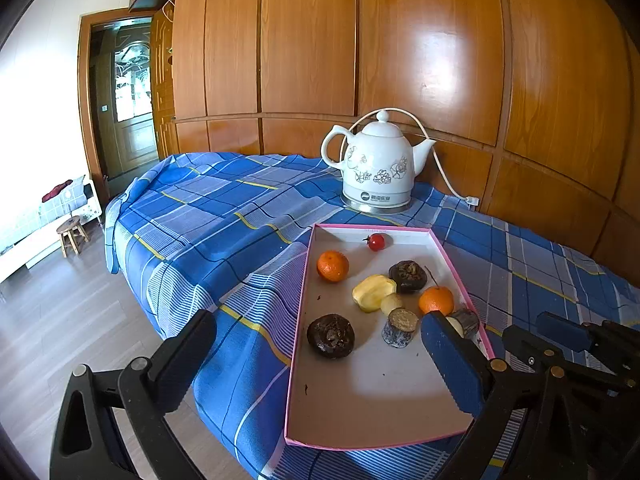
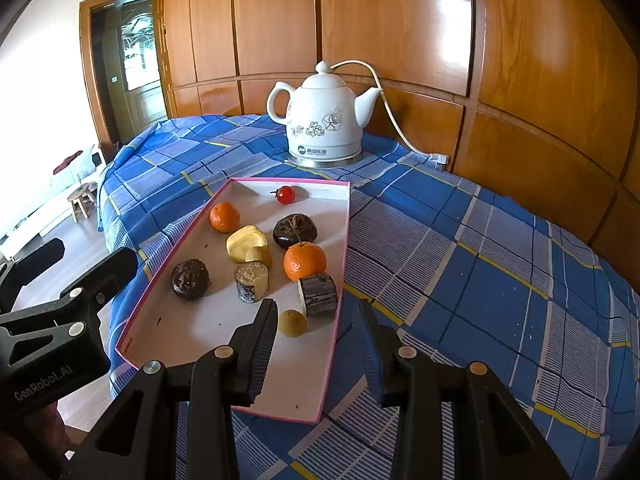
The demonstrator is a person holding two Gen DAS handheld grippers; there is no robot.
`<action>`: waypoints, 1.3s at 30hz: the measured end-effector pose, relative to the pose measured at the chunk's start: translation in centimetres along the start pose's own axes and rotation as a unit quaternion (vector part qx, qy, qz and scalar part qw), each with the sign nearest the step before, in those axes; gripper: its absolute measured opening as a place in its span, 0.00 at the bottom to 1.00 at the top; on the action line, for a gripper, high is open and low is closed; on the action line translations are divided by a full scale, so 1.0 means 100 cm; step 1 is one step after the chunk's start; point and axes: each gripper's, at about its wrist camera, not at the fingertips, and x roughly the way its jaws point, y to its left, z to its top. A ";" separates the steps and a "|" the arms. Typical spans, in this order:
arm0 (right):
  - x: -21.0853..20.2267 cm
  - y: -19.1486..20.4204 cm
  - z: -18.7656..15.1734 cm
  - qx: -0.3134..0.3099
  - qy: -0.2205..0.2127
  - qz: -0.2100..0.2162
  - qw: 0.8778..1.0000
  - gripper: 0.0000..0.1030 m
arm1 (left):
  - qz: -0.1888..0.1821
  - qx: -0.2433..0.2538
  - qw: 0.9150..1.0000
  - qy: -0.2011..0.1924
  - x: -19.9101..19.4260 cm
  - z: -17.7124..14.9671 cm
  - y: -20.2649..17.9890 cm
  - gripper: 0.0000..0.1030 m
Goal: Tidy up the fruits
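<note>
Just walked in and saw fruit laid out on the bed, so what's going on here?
A person holds a two-finger tool in each hand over a pink-rimmed tray on the blue plaid bedspread. Neither holds anything. The left tool is wide open above the tray. The right tool is open too, straddling the tray's right rim near a small brownish fruit. Oranges, a cherry tomato and other pieces lie loose in the tray.

Printed on side of left gripper [image 2: 60, 268], right wrist view: "GenRobot.AI", white letters on black body. Round logo plus a line of small characters on base band of white kettle [image 2: 324, 120], both views; characters too small to read. Faint print on far rim of pink-edged tray [image 1: 448, 252], unreadable.
</note>
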 end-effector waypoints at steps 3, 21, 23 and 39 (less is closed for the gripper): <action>0.000 0.000 0.000 -0.001 0.000 0.000 1.000 0.38 | 0.000 0.002 1.000 -0.001 -0.001 0.000 -0.001 1.00; 0.002 0.002 -0.001 -0.001 0.002 0.002 1.000 0.38 | 0.000 0.003 1.000 -0.003 -0.001 0.002 -0.001 1.00; 0.002 0.002 -0.001 -0.001 0.003 0.002 1.000 0.38 | 0.000 0.003 1.000 -0.003 -0.001 0.002 -0.001 1.00; 0.004 0.000 -0.002 -0.002 0.006 0.005 1.000 0.38 | -0.001 0.000 1.000 0.004 0.001 0.003 -0.002 1.00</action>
